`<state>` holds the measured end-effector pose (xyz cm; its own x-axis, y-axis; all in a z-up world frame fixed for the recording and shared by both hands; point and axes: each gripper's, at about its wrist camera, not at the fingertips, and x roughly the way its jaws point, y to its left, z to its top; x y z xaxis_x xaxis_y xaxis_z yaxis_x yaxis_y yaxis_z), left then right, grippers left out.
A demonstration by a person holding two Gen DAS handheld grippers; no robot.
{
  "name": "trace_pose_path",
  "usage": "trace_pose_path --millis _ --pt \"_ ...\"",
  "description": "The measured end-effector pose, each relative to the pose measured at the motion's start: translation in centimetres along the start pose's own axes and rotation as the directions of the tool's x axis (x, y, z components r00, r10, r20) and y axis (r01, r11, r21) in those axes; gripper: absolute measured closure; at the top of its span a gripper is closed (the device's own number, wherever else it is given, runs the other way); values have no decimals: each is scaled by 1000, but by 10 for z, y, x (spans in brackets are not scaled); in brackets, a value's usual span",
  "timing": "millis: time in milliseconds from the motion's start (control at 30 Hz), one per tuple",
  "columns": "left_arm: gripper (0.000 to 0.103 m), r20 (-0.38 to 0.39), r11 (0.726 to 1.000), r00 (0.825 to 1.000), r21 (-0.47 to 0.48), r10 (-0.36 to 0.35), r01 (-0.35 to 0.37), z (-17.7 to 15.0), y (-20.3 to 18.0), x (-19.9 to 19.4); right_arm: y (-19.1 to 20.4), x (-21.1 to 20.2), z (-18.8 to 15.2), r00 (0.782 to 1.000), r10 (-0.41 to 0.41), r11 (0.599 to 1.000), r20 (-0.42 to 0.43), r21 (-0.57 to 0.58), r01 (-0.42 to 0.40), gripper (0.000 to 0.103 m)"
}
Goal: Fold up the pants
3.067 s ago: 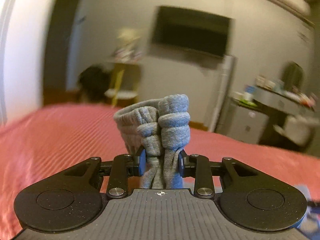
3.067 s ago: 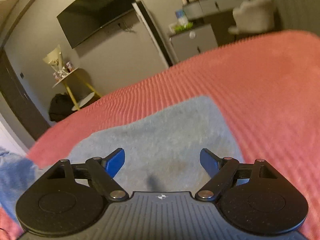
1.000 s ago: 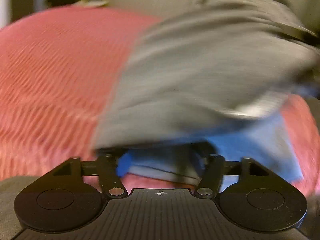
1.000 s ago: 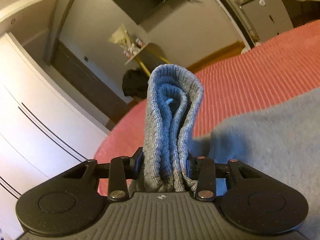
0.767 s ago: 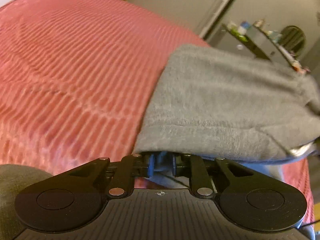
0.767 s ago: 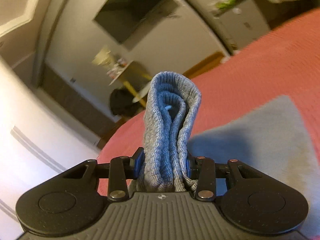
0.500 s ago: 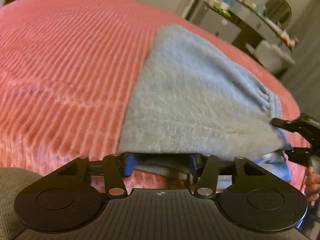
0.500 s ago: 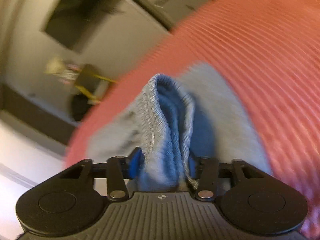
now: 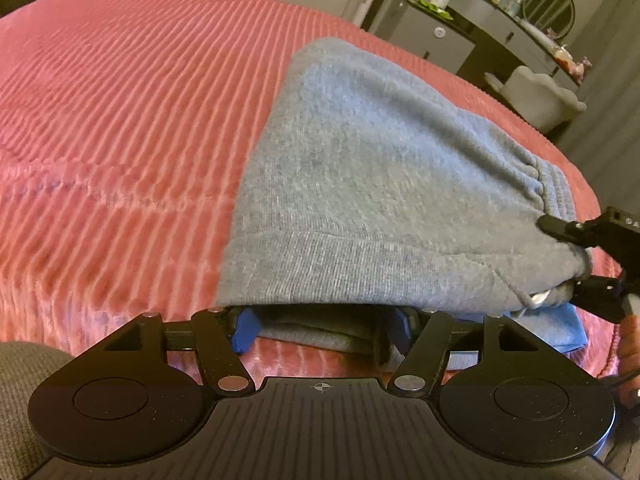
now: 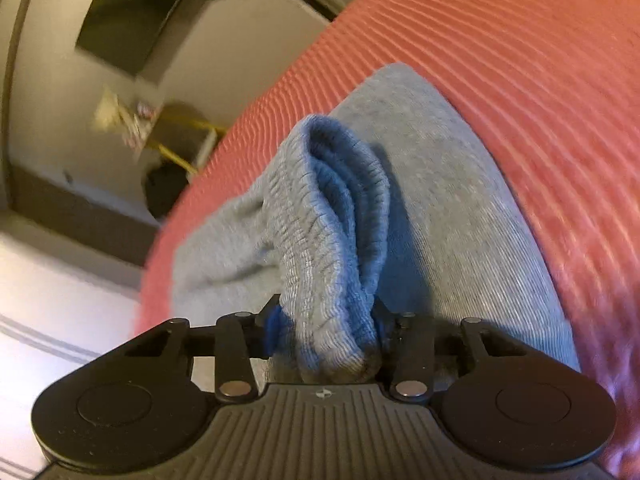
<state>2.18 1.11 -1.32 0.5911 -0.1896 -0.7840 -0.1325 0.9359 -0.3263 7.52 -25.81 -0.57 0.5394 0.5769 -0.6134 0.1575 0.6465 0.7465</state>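
Note:
Grey pants [image 9: 380, 184] lie folded over on a red ribbed bedspread [image 9: 120, 120]. My left gripper [image 9: 320, 328] is open at the near folded edge, its blue pads [image 9: 245, 330] spread wide under the hem and touching nothing. My right gripper [image 10: 324, 332] is shut on the bunched ribbed waistband [image 10: 332, 240], held low over the rest of the pants [image 10: 460, 208]. In the left wrist view the right gripper [image 9: 592, 264] shows at the far right, clamping the waistband end.
The bedspread [image 10: 520, 60] runs on all sides of the pants. A blue cloth [image 9: 560, 328] lies under the pants' right end. A dark dresser [image 9: 460, 32] and chair [image 9: 536, 96] stand beyond the bed. A wall TV [image 10: 152, 8] hangs behind.
My left gripper let go of the pants and opened wide at the near edge. My right gripper, still gripping the waistband, tipped down and lowered it onto the pants.

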Motion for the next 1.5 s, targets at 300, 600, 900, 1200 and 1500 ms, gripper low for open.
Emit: trace_pose_path --millis 300,600,900,1200,1500 --pt "35 4 1000 1000 -13 4 -4 -1 6 -4 -1 -34 -19 993 -94 996 76 12 93 24" --pt "36 7 1000 1000 -16 9 -9 -1 3 -6 -23 -5 -41 999 -32 973 4 230 31 20" --pt "36 24 998 1000 64 13 -15 -9 -12 -10 -24 -13 -50 987 -12 976 159 216 -23 47" --pt "35 20 998 999 45 50 -51 -9 -13 -7 1 -12 -43 981 -50 996 186 85 35 59" --pt "35 107 995 991 63 -83 76 -11 -13 -26 66 -67 -30 942 88 990 324 -135 -46 60"
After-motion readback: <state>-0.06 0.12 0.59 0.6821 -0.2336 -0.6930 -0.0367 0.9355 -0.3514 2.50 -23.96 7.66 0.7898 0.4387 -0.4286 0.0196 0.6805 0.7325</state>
